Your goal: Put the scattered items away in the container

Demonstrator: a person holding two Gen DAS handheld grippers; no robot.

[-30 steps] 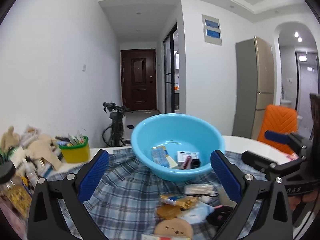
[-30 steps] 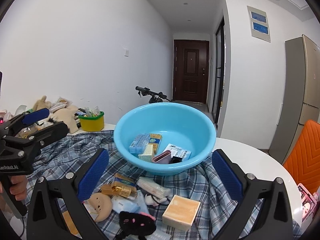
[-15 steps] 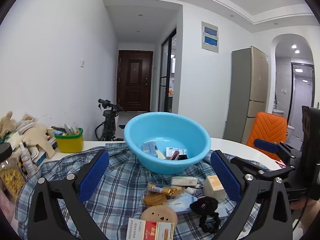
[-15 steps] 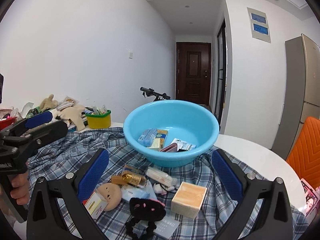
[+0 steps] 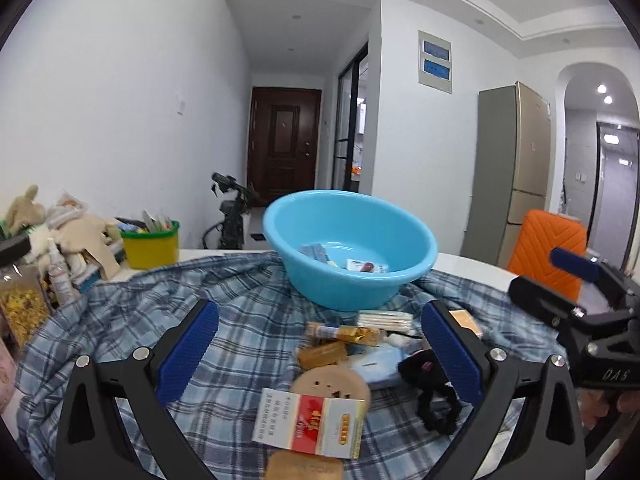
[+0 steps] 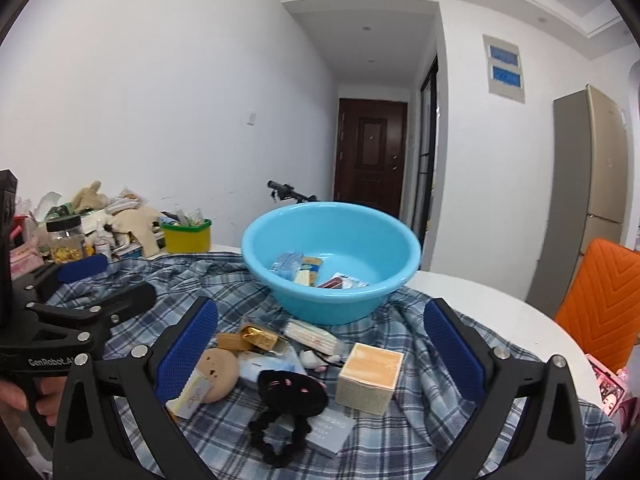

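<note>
A light blue basin (image 5: 348, 256) (image 6: 332, 264) stands on a blue plaid cloth (image 5: 248, 320) (image 6: 400, 440) and holds several small packets. In front of it lie scattered items: a red and white carton (image 5: 312, 422), a tan round puff (image 5: 330, 382) (image 6: 218, 368), gold wrapped bars (image 5: 344, 334) (image 6: 256, 338), a cotton swab pack (image 5: 384, 320) (image 6: 316, 336), a black cat hair tie (image 5: 428, 380) (image 6: 290, 396) and a beige cube box (image 6: 370, 376). My left gripper (image 5: 320, 352) is open and empty above the items. My right gripper (image 6: 320, 352) is open and empty too.
A yellow-green tub of pens (image 5: 150, 244) (image 6: 188, 234), plush toys (image 5: 80, 232) and jars (image 6: 64, 236) crowd the table's left side. An orange chair (image 5: 548, 248) (image 6: 604, 304) stands at the right. The white table edge (image 6: 520, 320) curves right.
Both grippers have pulled back from the basin and away from it, so more of the scattered items show in front. Both stay open and empty.
</note>
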